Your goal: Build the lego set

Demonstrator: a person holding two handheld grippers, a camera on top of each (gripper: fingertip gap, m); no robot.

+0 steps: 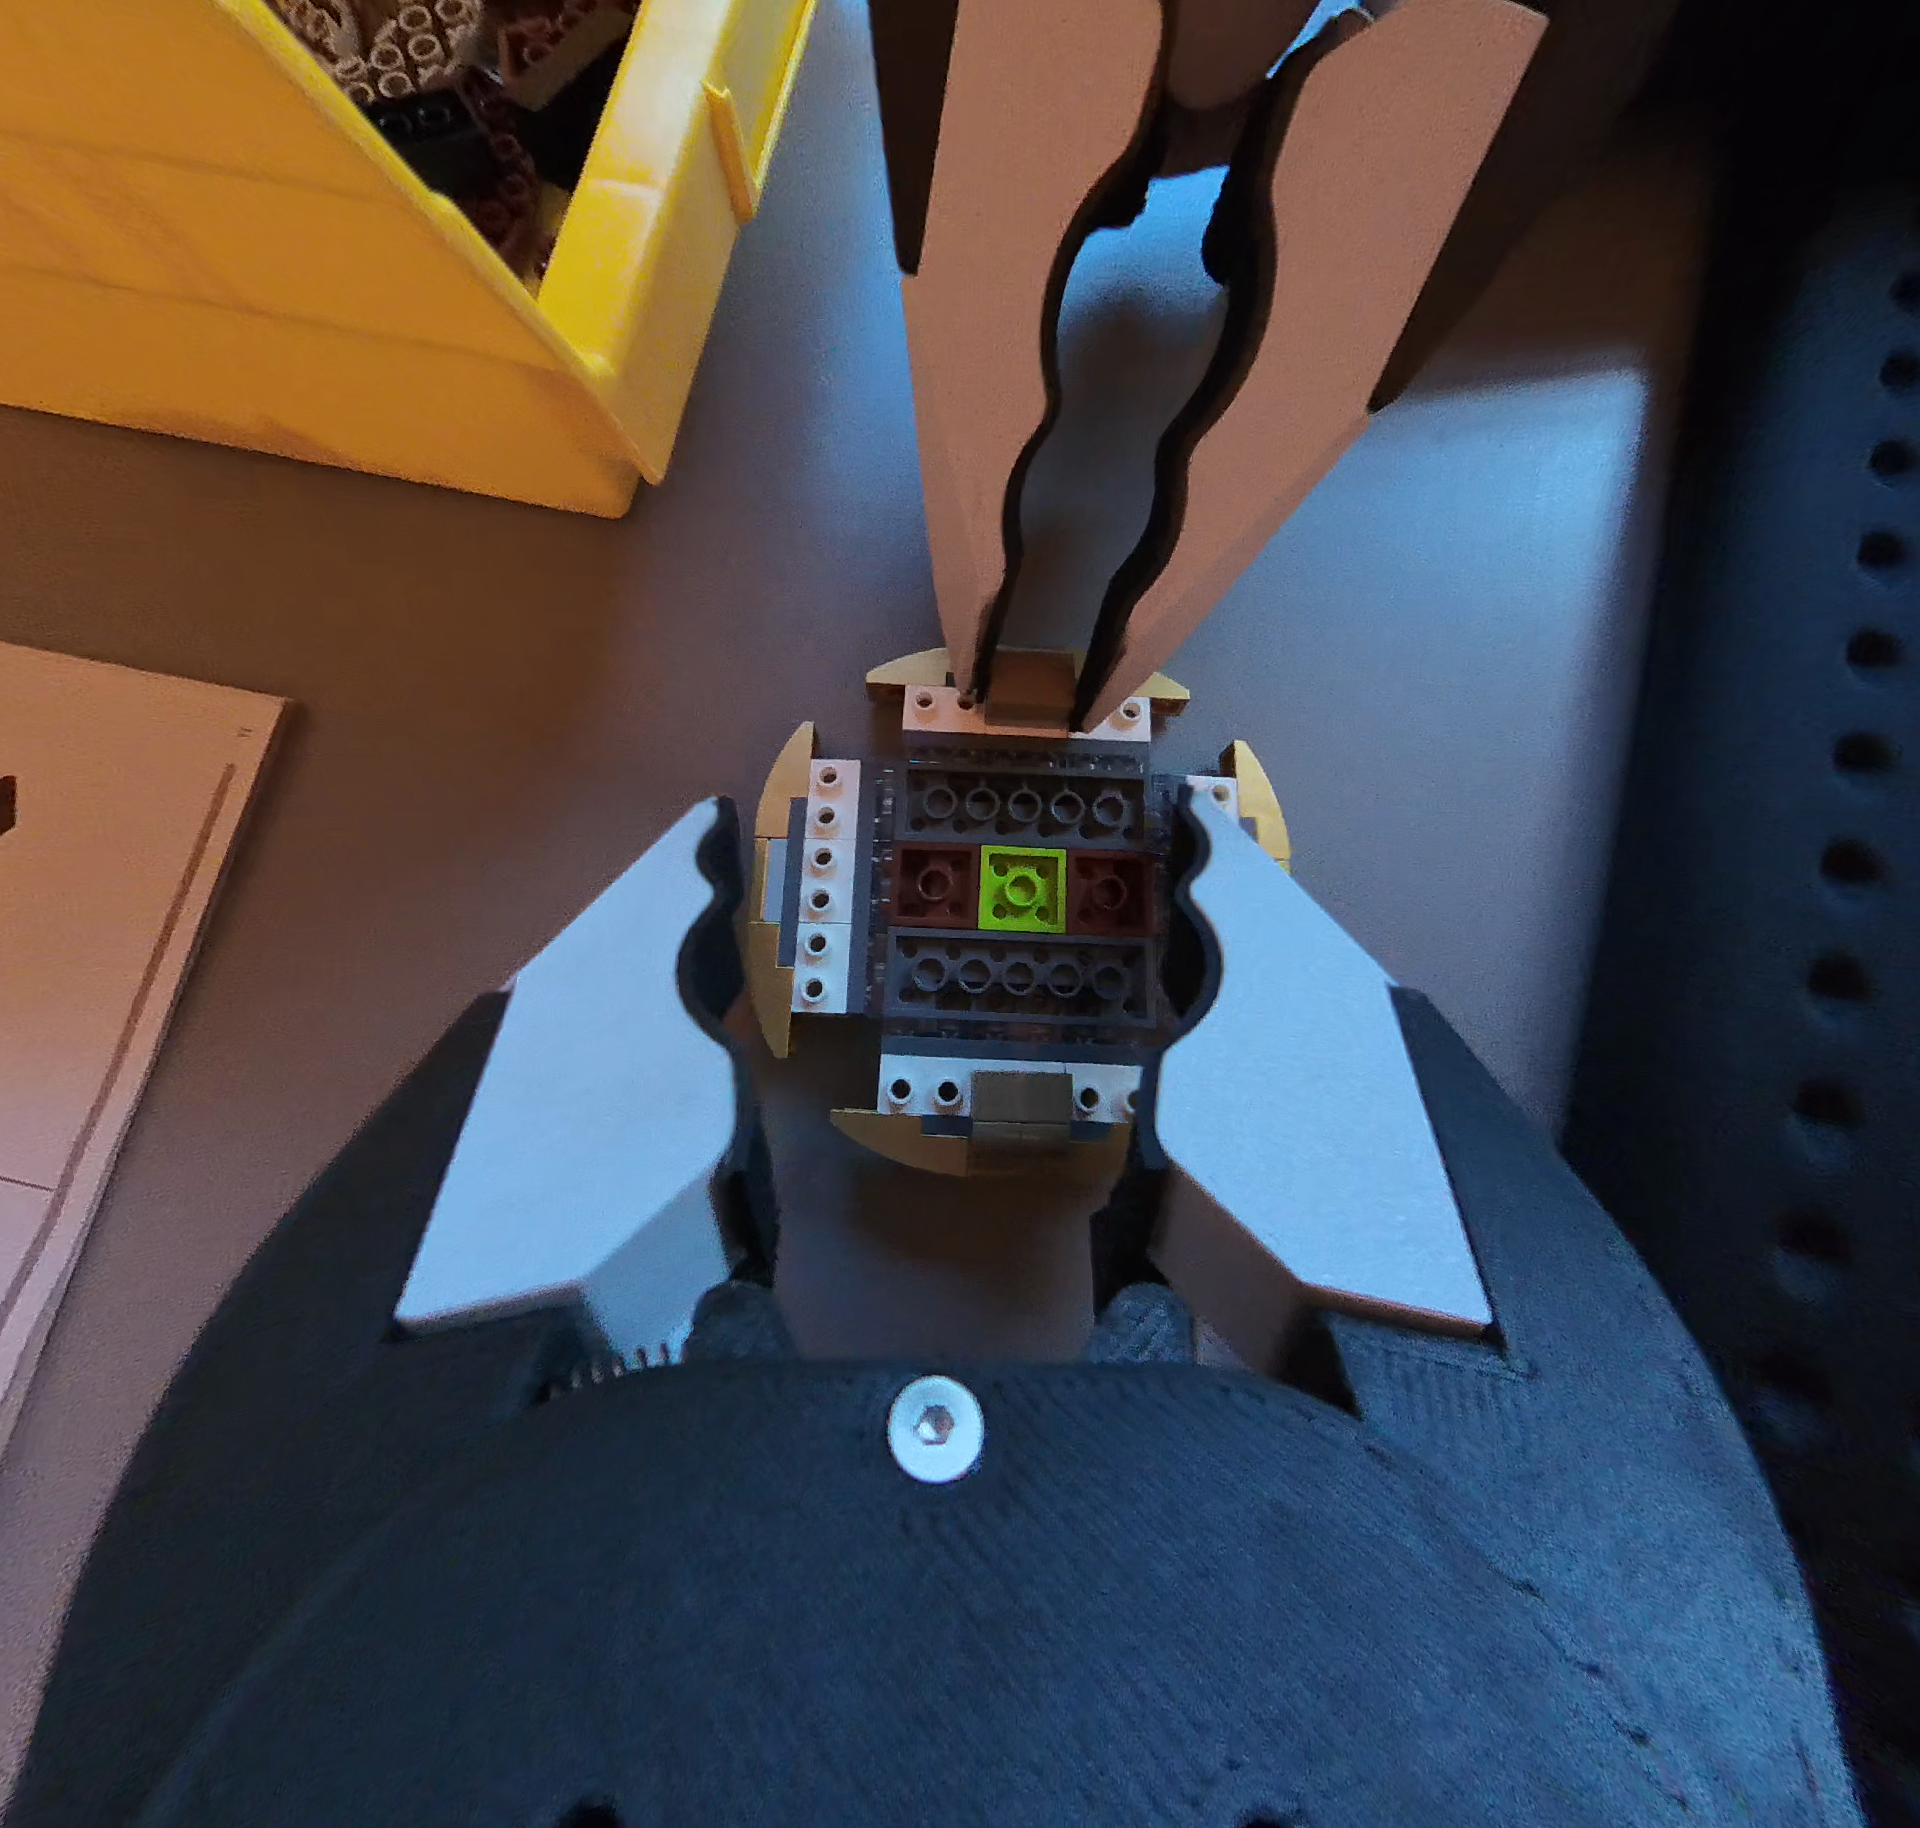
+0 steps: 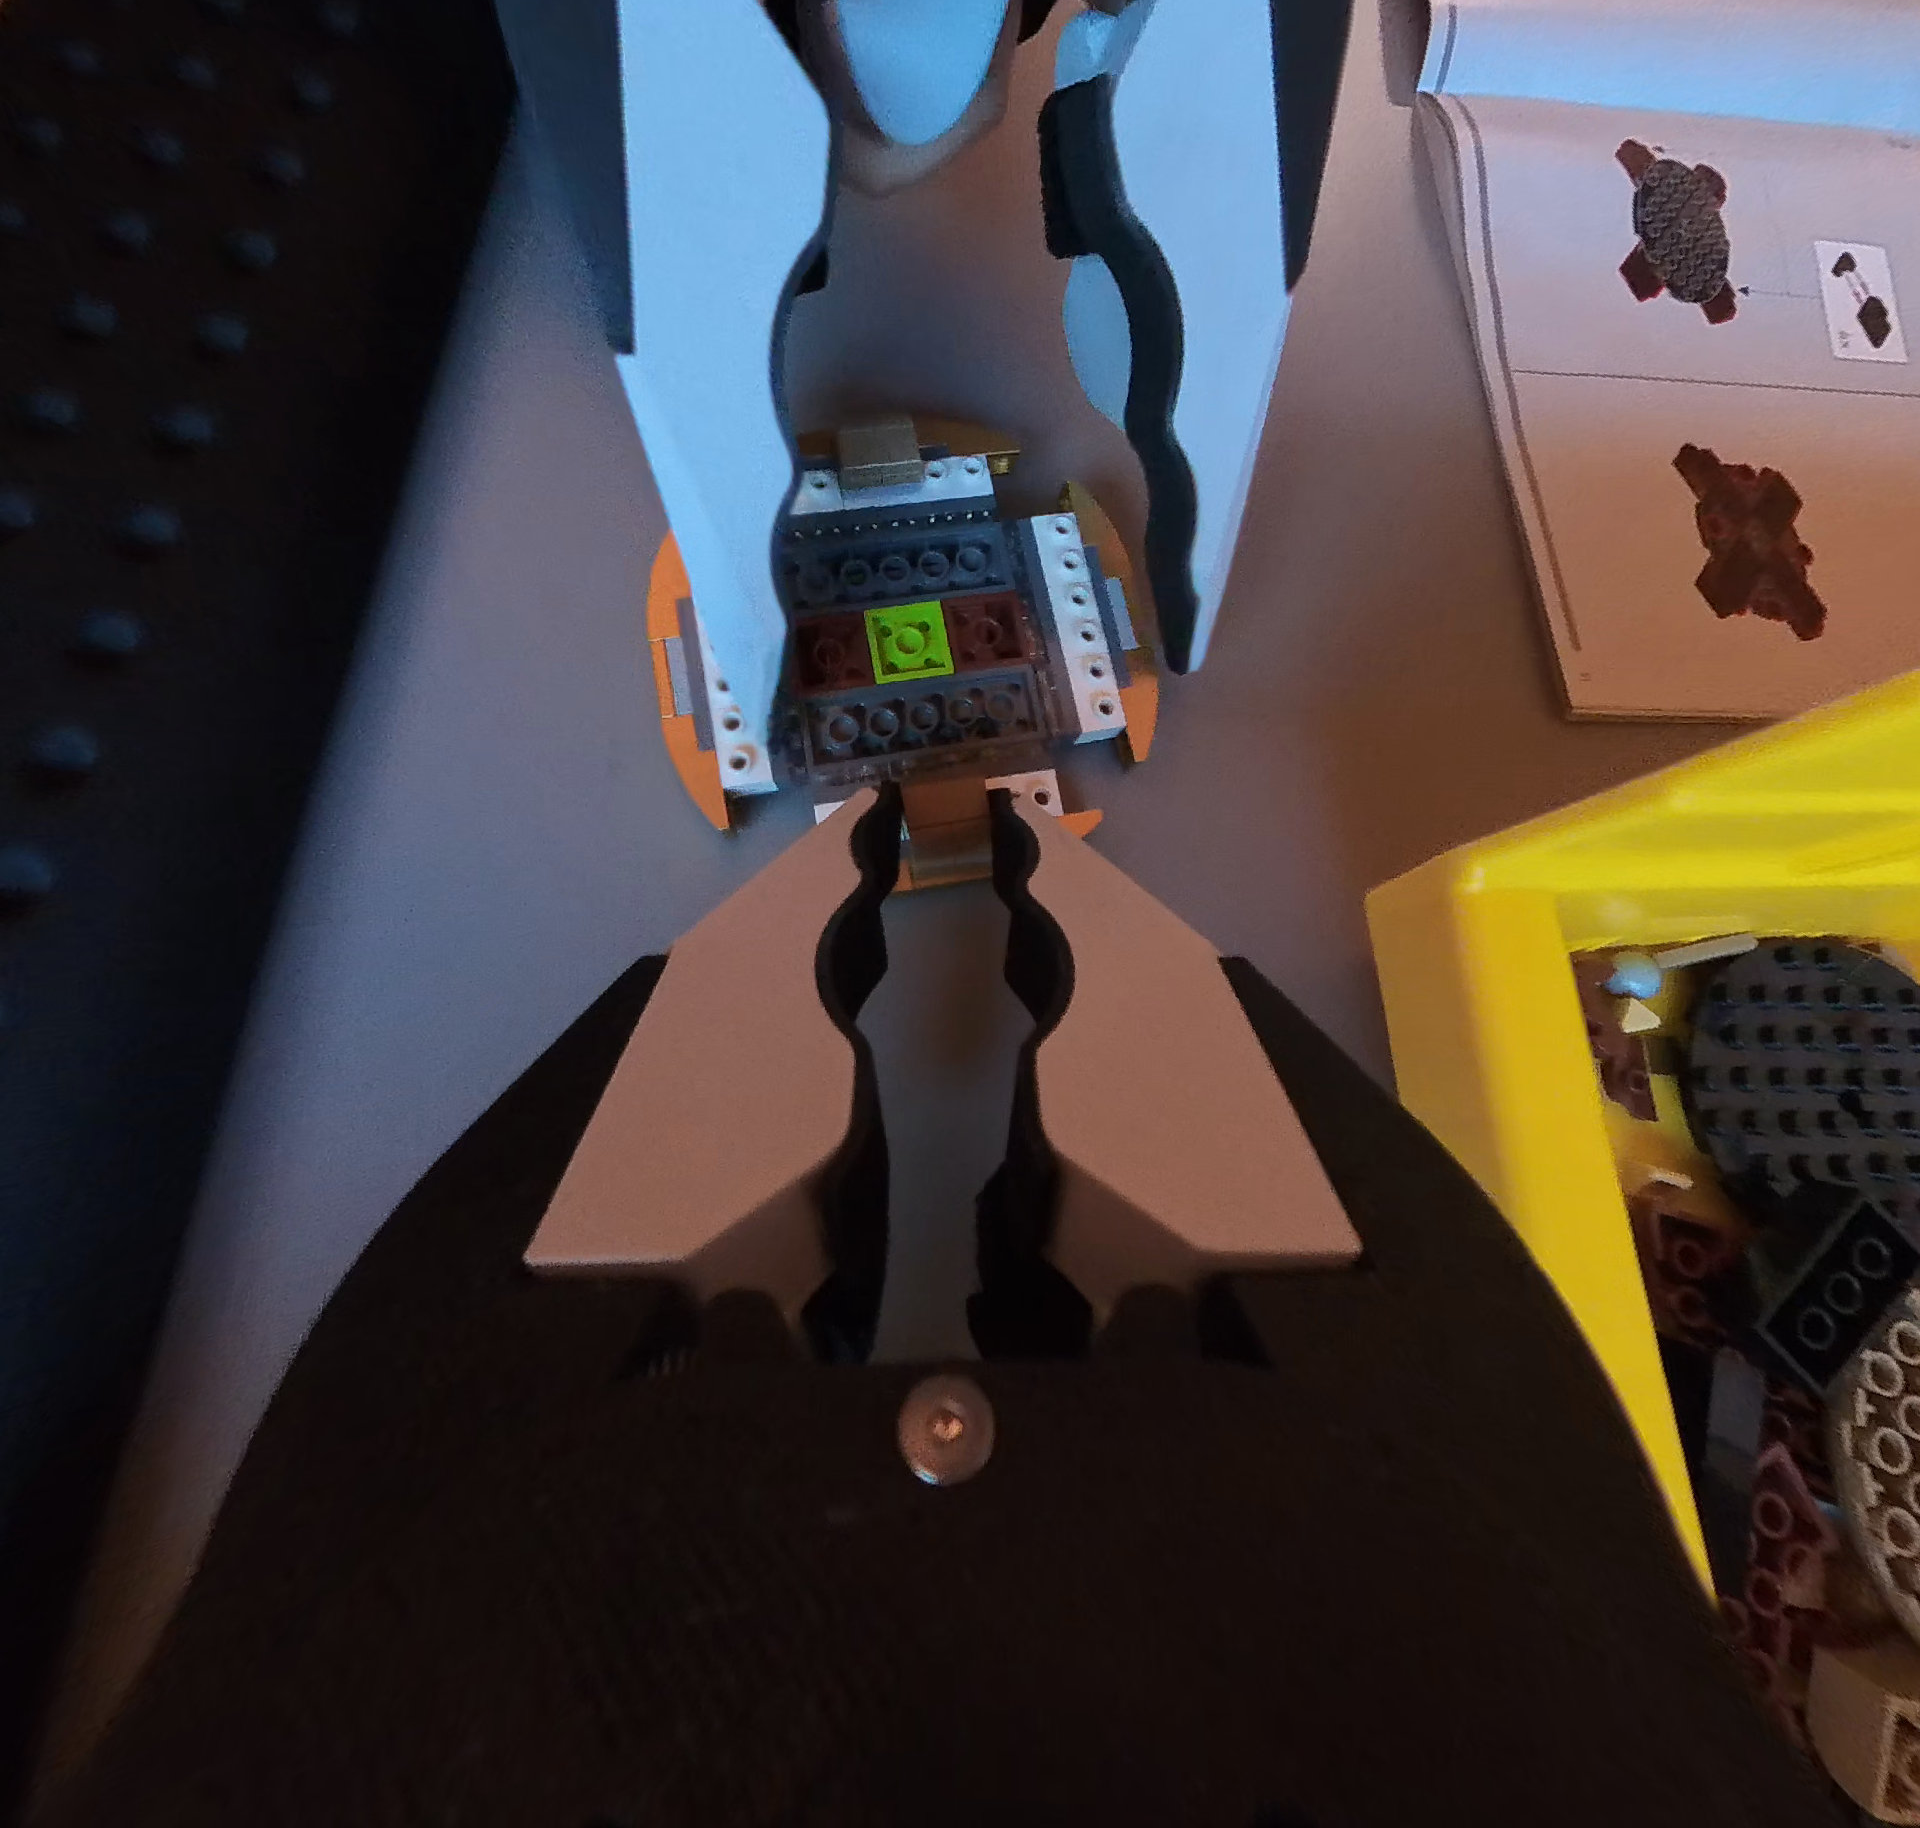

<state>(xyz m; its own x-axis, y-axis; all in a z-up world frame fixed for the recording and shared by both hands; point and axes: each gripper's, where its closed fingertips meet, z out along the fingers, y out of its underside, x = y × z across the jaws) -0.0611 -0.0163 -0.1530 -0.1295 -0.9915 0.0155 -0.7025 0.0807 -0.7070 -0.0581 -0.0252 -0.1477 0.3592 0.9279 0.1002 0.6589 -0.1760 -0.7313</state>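
Lego build [image 1: 1023, 890] sits on the grey table [image 1: 1455, 583] — left gripper [image 1: 961, 931] spread wide around its sides, right gripper [image 2: 943, 822] pinching the tan piece [image 2: 940, 843] on its edge.

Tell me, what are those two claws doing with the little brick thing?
A person is building a brick model on the table. The left claw straddles its sides, steadying it. The right claw pinches a small tan piece at the model's edge. A yellow bin of spare bricks and an instruction booklet wait nearby.
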